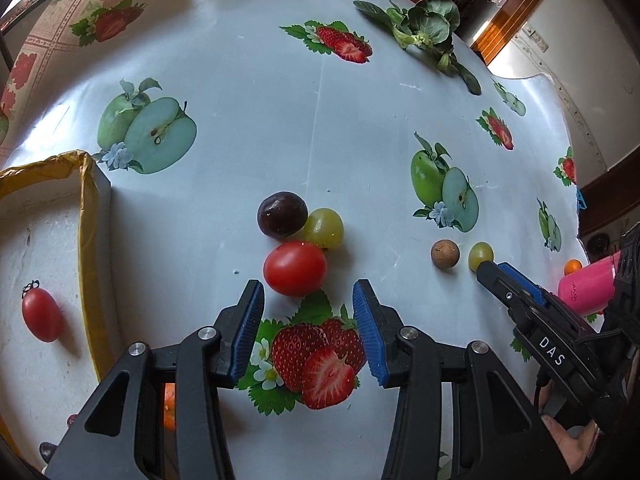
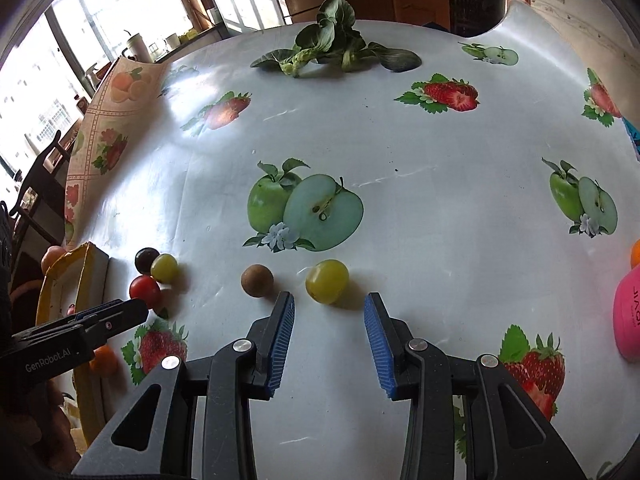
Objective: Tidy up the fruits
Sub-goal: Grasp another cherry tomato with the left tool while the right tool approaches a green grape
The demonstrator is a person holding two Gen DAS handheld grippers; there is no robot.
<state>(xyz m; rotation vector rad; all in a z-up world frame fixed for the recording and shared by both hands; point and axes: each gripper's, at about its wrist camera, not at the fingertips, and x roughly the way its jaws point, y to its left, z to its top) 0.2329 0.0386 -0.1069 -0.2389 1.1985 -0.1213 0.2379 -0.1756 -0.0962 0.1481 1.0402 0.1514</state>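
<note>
the left gripper (image 1: 308,300) hangs with its jaws apart and nothing between them, just short of a red cherry tomato (image 1: 295,267) that lies on the tabletop (image 1: 280,120) a little way from the white tray (image 1: 90,240) at the left edge. the right gripper (image 2: 329,312) is likewise apart and empty, its pads flanking the near side of a green grape (image 2: 327,281) without touching it.

these fruits look small, round, smooth-skinned and light, so they would likely roll or squirt out if pinched off-centre. the best hold is probably across the widest middle, pads square to the skin, with gentle pressure, since tomato and grape skins bruise or split easily. the brown round fruit (image 2: 257,280) beside the grape looks rougher and firmer, so it should slip less.

count on the open tabletop: one red tomato, one dark plum-like fruit (image 1: 282,214) and a second green grape (image 1: 323,229) touching one another in a cluster, plus the brown fruit and the grape by the right gripper, near each other but apart. that makes two green grapes and one each of the others. in the tray lies one oblong red tomato (image 1: 41,315); other fruit there is partly hidden, so i cannot count it. one leafy green (image 2: 332,46) lies near the far edge, and a pink container (image 2: 628,316) at the right edge.
</note>
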